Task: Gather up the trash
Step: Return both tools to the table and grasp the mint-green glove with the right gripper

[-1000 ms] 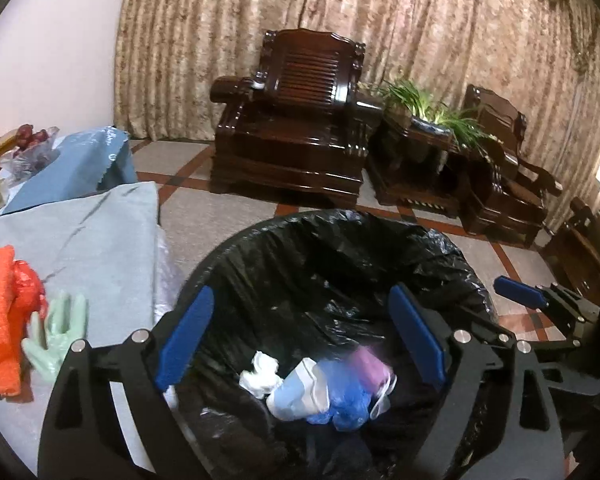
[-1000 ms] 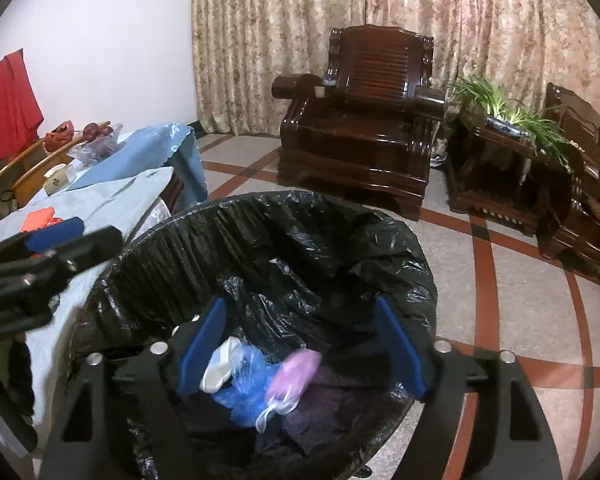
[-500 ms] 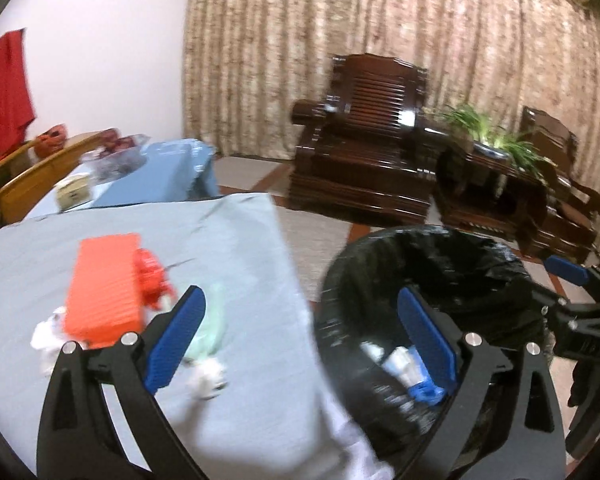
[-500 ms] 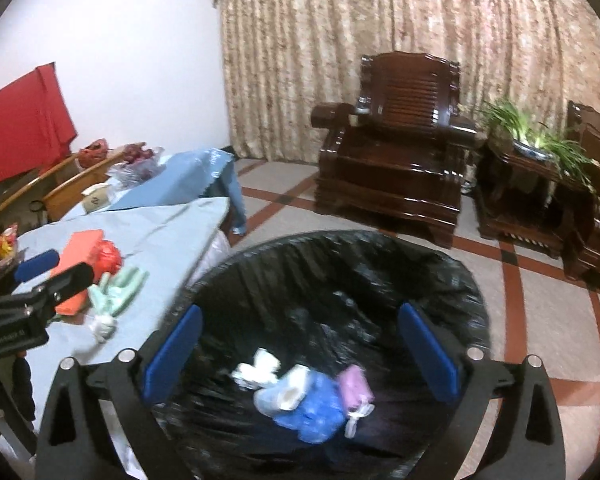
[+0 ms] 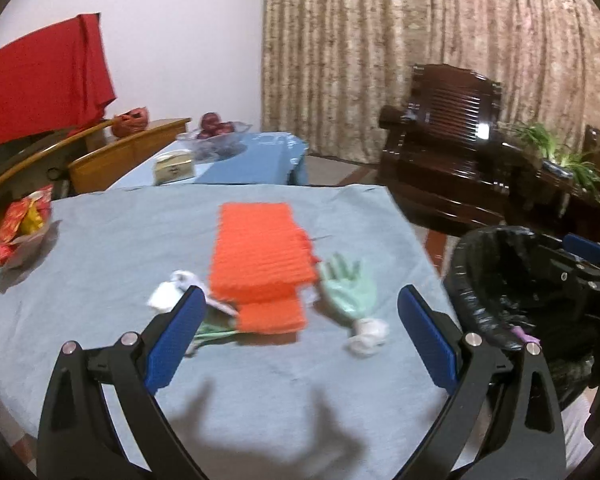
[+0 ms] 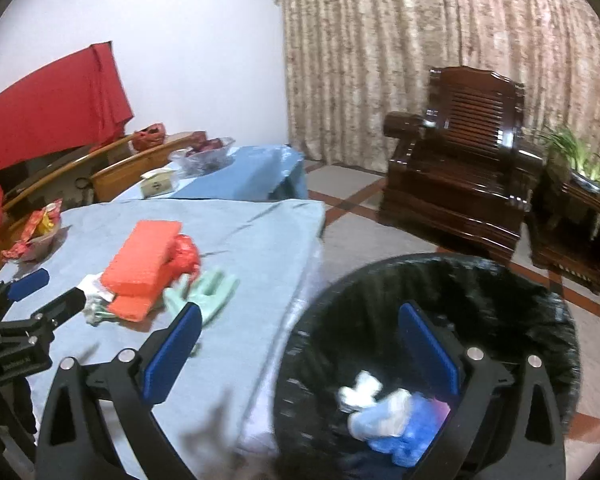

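Observation:
A black-lined trash bin [image 6: 512, 292] stands beside the table; white, blue and purple trash [image 6: 396, 420] lies inside it. On the grey-blue tablecloth [image 5: 100, 248] lie an orange ribbed pad [image 5: 260, 256], a mint-green glove [image 5: 350, 286], a crumpled white tissue [image 5: 366, 336] and another white scrap [image 5: 168, 292]. My left gripper [image 5: 300, 336] is open and empty above the table, facing these items. My right gripper [image 6: 300, 356] is open and empty over the bin's left rim. The bin also shows in the left wrist view [image 5: 500, 280].
A red snack packet [image 5: 20, 228] lies at the table's left edge. Behind stand a blue-covered table [image 5: 240, 160] with a fruit bowl and a box, wooden chairs [image 5: 120, 156], a dark armchair [image 6: 460, 172] and plants [image 6: 580, 160]. Tiled floor lies right of the table.
Both grippers swung left from the bin toward the table. The left one now faces the pad and glove; the right one still overlooks the bin. Both stayed open.

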